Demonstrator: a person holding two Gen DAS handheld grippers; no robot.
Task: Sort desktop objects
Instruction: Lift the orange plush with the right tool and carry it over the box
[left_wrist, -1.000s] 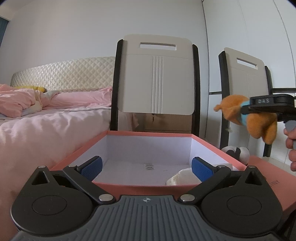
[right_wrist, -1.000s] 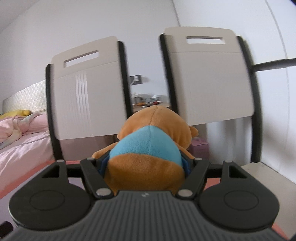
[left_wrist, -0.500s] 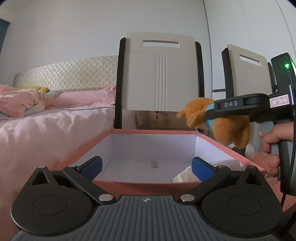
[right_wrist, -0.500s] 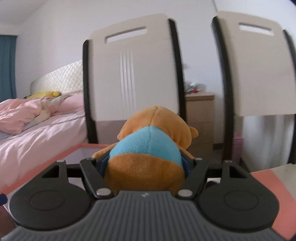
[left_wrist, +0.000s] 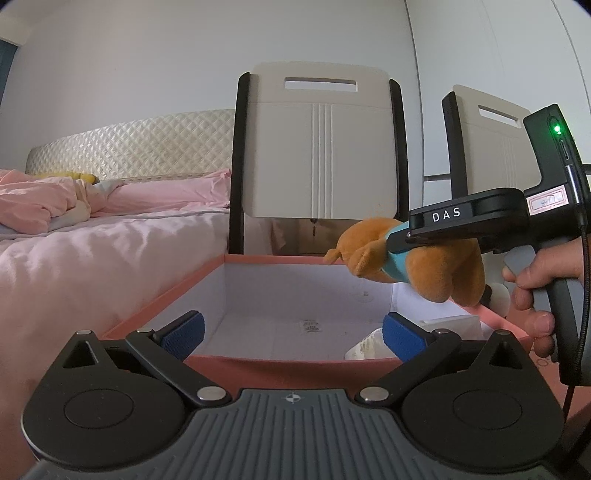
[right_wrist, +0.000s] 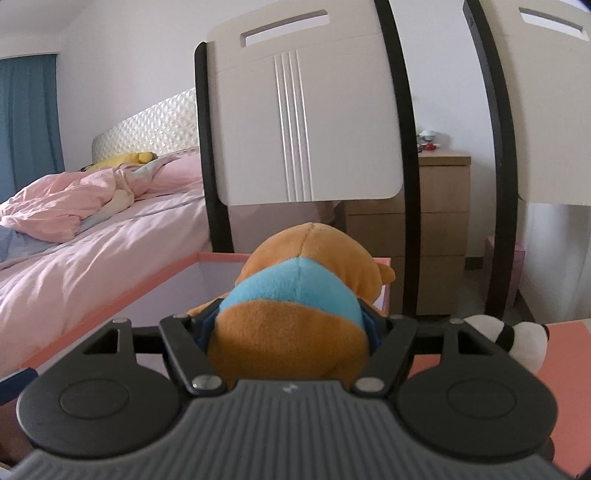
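An orange plush toy (left_wrist: 439, 271) in a blue shirt hangs above the right rim of an open pink box (left_wrist: 280, 363) with a white inside. My right gripper (left_wrist: 397, 240) is shut on the plush's middle, and a hand holds its handle. In the right wrist view the plush (right_wrist: 310, 258) fills the space between the fingers of the right gripper (right_wrist: 291, 317), with the box rim (right_wrist: 110, 295) below and to the left. My left gripper (left_wrist: 293, 332) stands open at the box's near wall, nothing between its blue pads (left_wrist: 183, 329).
A white crumpled item (left_wrist: 365, 345) lies in the box's near right corner. A black-and-white panda plush (right_wrist: 524, 343) sits right of the box. Two white chairs (left_wrist: 321, 158) stand behind, a pink bed (left_wrist: 92, 258) at left, a wooden drawer unit (right_wrist: 439, 229) beyond.
My right gripper has carried the orange plush leftwards, from right of the box to above its right rim, and sunk a little. The left gripper has stayed put.
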